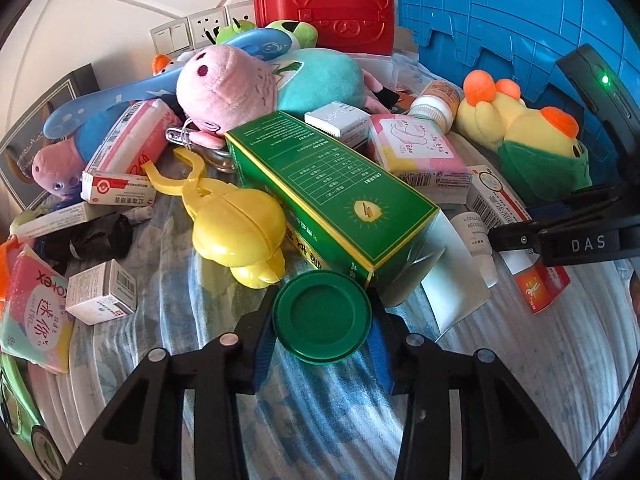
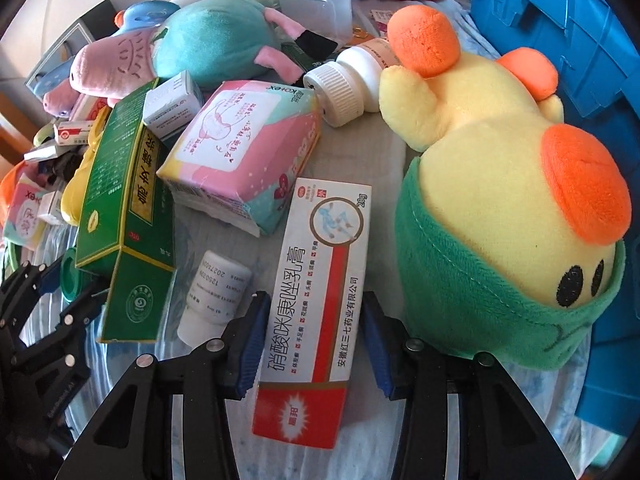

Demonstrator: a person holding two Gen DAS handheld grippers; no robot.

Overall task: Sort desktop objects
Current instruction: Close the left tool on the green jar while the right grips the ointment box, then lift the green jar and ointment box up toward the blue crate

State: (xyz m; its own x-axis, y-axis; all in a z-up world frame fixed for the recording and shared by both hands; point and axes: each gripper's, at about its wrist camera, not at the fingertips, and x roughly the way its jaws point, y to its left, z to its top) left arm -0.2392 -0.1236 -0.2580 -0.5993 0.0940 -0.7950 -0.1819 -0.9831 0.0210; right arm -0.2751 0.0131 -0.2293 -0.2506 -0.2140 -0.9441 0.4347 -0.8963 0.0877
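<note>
While both grippers sit low over the cluttered tabletop (image 1: 520,380), we note the left gripper (image 1: 322,340) pinching a green lid (image 1: 322,317) between its blue-padded fingers (image 1: 262,354), right at the near end of the green box (image 1: 336,192). That box lies across the pile, with a yellow plastic toy (image 1: 236,232) touching its left side. Right gripper (image 2: 310,344) has its fingers (image 2: 250,344) pressed on both long sides of a white-and-red cream box (image 2: 320,300); the box lies flat, its red end toward the camera. A small white bottle (image 2: 214,296) lies just left of it, and a yellow duck plush (image 2: 500,184) just right. A pink tissue pack (image 2: 248,152) sits beyond, touching the cream box's far end. A blue crate (image 2: 560,32) stands behind the duck, and a pink pig plush (image 1: 224,84) lies farther back.
</note>
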